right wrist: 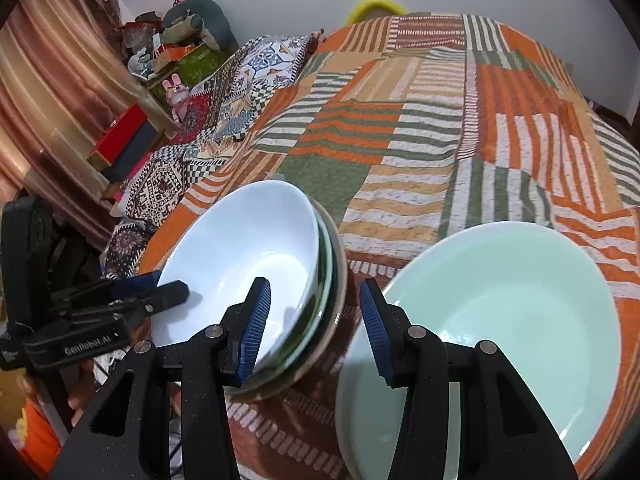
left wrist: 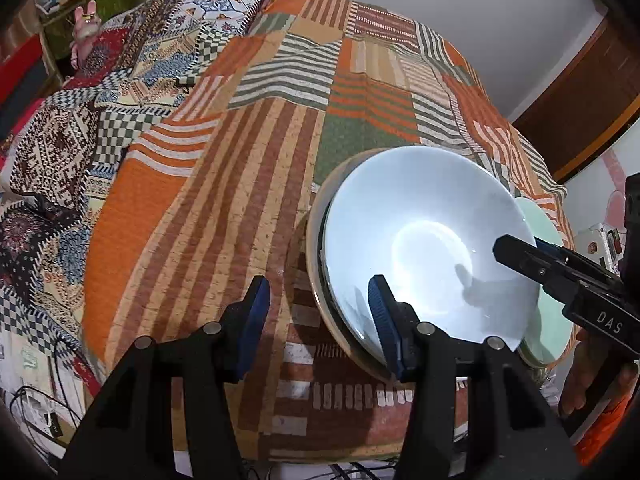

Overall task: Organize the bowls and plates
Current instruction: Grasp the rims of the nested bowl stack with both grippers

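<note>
I hold two claws over a bed w/ a striped patchwork blanket (left wrist: 248,152) in orange, green and tan. My left claw (left wrist: 320,320) is wide open, nothing in it; one blue pad (left wrist: 382,312) sits over the near rim of the white bowl (left wrist: 424,248), the other pad hangs over the blanket beside it. The white bowl sits on top of a stack: under it I see a dark green rim (right wrist: 329,264) and then a tan plate (right wrist: 340,280) at the bottom (I can't tell how many dishes are in there). My right claw (right wrist: 314,324) is open too, holding nothing. Its left pad (right wrist: 256,320) is over the white bowl's edge, its right pad is over the near rim of the mint green plate (right wrist: 500,300). The mint plate lies flat on the blanket, just beside the stack, on the right. In the left cam my right claw's black tips poke in over the white bowl from the right side. Far back, by the wall, sit a pink bunny toy (right wrist: 179,94), some boxes and a yellow thing (right wrist: 376,6).
</note>
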`<state>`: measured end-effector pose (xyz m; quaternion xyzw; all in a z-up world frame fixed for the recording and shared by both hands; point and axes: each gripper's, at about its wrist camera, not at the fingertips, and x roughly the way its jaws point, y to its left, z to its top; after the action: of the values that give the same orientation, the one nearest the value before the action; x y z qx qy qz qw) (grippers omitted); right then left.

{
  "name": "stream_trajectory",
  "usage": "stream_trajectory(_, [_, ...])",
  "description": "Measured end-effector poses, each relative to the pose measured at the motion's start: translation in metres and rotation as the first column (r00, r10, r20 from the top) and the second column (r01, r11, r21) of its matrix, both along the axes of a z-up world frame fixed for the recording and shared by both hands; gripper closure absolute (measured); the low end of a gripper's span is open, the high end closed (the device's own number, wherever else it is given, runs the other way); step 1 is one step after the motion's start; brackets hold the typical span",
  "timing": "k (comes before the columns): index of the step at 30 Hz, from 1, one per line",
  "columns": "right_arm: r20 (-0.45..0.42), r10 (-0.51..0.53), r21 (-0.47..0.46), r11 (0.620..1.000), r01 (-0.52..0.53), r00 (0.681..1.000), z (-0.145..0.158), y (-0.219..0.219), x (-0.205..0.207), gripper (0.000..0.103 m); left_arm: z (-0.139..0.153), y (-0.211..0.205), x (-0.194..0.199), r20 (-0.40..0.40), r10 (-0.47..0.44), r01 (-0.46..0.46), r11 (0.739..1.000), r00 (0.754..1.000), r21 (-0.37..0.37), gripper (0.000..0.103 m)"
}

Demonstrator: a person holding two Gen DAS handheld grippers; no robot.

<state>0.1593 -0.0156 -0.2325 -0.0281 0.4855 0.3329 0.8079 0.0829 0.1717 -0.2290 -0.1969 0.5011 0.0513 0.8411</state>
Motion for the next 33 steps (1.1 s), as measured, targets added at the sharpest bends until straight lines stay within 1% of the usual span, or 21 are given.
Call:
stream_trajectory(5, [-0.023, -0.005, 0.002, 1.0, 0.005, 1.0, -0.006, 0.004, 0.004, 0.06, -0.005, 0.001, 0.003, 0.004, -0.001, 0.001, 1.0, 1.0, -0.019, 0.053])
stream_trajectory(7, [-0.029, -0.009, 0.003, 1.0, 0.009, 1.0, -0.008, 0.003, 0.006, 0.062, -0.007, 0.0, 0.004, 0.002, -0.006, 0.006, 1.0, 1.0, -0.024, 0.058])
stream_trajectory(8, [-0.03, -0.011, 0.002, 1.0, 0.011, 0.999, -0.01, 0.002, 0.007, 0.065, -0.009, 0.0, 0.005, 0.002, -0.01, 0.01, 0.999, 1.0, -0.033, 0.06])
stream_trajectory(11, [-0.054, -0.008, 0.015, 1.0, 0.009, 0.999, -0.013, 0.002, 0.008, 0.069, -0.009, -0.001, 0.008, 0.007, -0.018, 0.018, 0.999, 1.0, -0.041, 0.063])
stream_trajectory(16, [-0.051, -0.002, 0.006, 1.0, 0.003, 0.999, -0.016, 0.006, 0.007, 0.07, -0.012, -0.005, 0.012, 0.007, -0.035, 0.035, 0.998, 0.999, -0.057, 0.073])
stream_trajectory(17, [-0.048, -0.003, 0.005, 1.0, 0.003, 0.999, -0.016, 0.006, 0.006, 0.071, -0.012, -0.006, 0.013, 0.006, -0.038, 0.039, 0.998, 0.999, -0.052, 0.074])
stream_trajectory(26, [-0.019, -0.032, -0.045, 0.998, 0.031, 0.999, -0.014, 0.009, 0.004, 0.072, -0.005, -0.019, 0.013, -0.012, -0.033, 0.034, 0.998, 0.999, 0.047, 0.074])
stream_trajectory(30, [-0.036, -0.041, -0.037, 0.999, 0.04, 0.999, -0.015, 0.006, 0.005, 0.072, -0.001, -0.019, 0.012, -0.009, -0.029, 0.03, 0.999, 1.0, 0.045, 0.074])
stream_trajectory(33, [-0.044, -0.045, -0.041, 0.998, 0.043, 0.998, -0.014, 0.005, 0.003, 0.072, 0.004, -0.02, 0.011, -0.002, -0.023, 0.023, 0.998, 1.0, 0.058, 0.074])
